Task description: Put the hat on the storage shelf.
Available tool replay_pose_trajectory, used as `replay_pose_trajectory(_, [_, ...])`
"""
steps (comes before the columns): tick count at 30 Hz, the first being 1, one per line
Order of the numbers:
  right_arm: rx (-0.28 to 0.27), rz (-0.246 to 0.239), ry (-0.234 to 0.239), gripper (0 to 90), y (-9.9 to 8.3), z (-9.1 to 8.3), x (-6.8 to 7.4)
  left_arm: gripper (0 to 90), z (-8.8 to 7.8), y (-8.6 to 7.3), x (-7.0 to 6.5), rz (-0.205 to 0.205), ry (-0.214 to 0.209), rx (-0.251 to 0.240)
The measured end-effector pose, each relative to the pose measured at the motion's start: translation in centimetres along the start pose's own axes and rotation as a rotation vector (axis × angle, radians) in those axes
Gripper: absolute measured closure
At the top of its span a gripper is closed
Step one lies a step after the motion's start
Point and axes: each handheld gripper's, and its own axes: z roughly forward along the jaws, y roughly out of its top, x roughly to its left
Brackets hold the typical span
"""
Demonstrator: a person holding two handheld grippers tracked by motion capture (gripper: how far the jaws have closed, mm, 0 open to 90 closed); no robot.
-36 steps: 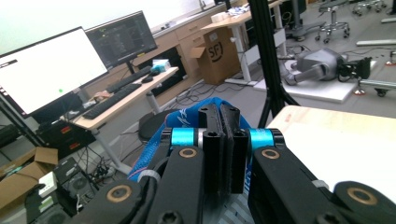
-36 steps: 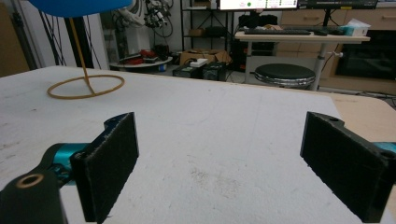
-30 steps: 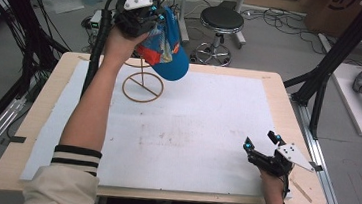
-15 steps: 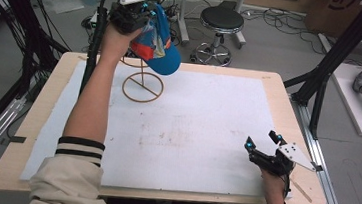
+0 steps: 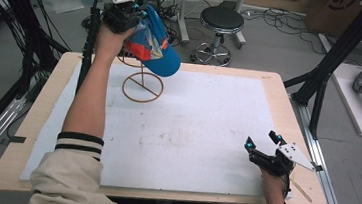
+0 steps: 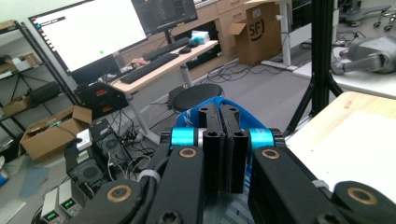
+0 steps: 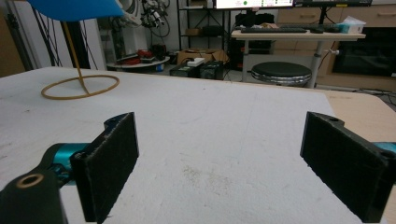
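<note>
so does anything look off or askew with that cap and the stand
Nothing is spilled or damaged. The blue cap hangs tilted, brim down, in the left gripper, above the wire stand rather than sitting on it. The stand is upright on the white mat.

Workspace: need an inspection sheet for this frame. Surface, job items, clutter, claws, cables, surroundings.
Surface: white mat on a wooden table, faint smudges mid-mat.
Job's things: blue cap held up over a wire stand at the far left.
Clutter: nothing seen on the mat.
Grippers: left claw shut on the cap; right claw open, low at the near right edge.
Cables: black cable trailing from the left claw.
Surroundings: stool, monitor, cardboard boxes.
</note>
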Motion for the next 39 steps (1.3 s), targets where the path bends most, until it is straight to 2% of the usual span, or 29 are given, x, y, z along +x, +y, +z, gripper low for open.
replay_pose_trajectory(11, [0.002, -0.005, 0.003, 11.2, 0.0, 0.1, 0.0, 87.8, 0.3, -1.4, 0.5, -0.031, 0.007, 0.026])
replay_pose_trajectory(19, [0.002, -0.001, 0.002, 11.2, -0.1, 0.1, 0.0, 83.6, 0.3, -1.9, 1.0, -0.055, 0.037, 0.057])
replay_pose_trajectory(21, [0.007, -0.004, 0.003, 11.2, -0.1, 0.1, 0.0, 75.0, 0.3, -2.1, 1.3, -0.078, 0.066, 0.065])
replay_pose_trajectory(22, [0.008, -0.003, 0.002, 11.2, -0.1, 0.1, 0.1, 72.1, 0.3, -2.1, 1.3, -0.078, 0.066, 0.065])
replay_pose_trajectory(24, [0.006, -0.006, 0.002, 11.2, -0.1, 0.1, 0.1, 70.5, 0.1, -2.3, 1.5, -0.092, 0.078, 0.063])
replay_pose_trajectory(29, [0.006, -0.01, 0.007, 11.2, -0.1, 0.2, 0.1, 57.9, -0.4, -2.7, 2.0, -0.117, 0.094, 0.062])
replay_pose_trajectory(31, [0.006, -0.012, 0.007, 11.2, -0.1, 0.2, 0.2, 55.9, -0.5, -2.9, 2.1, -0.136, 0.093, 0.047])
replay_pose_trajectory(32, [0.005, -0.013, 0.009, 11.2, -0.1, 0.3, 0.3, 51.1, -0.6, -2.9, 2.2, -0.135, 0.092, 0.045])
replay_pose_trajectory(33, [0.005, -0.013, 0.009, 11.2, -0.1, 0.3, 0.3, 51.1, -0.7, -3.0, 2.2, -0.139, 0.089, 0.039])
replay_pose_trajectory(36, [0.004, -0.015, 0.011, 11.2, -0.1, 0.3, 0.3, 42.9, -1.0, -3.1, 2.3, -0.146, 0.076, 0.015])
replay_pose_trajectory(39, [0.008, -0.014, 0.012, 11.2, -0.1, 0.4, 0.4, 40.2, -1.4, -3.2, 2.3, -0.161, 0.058, -0.007])
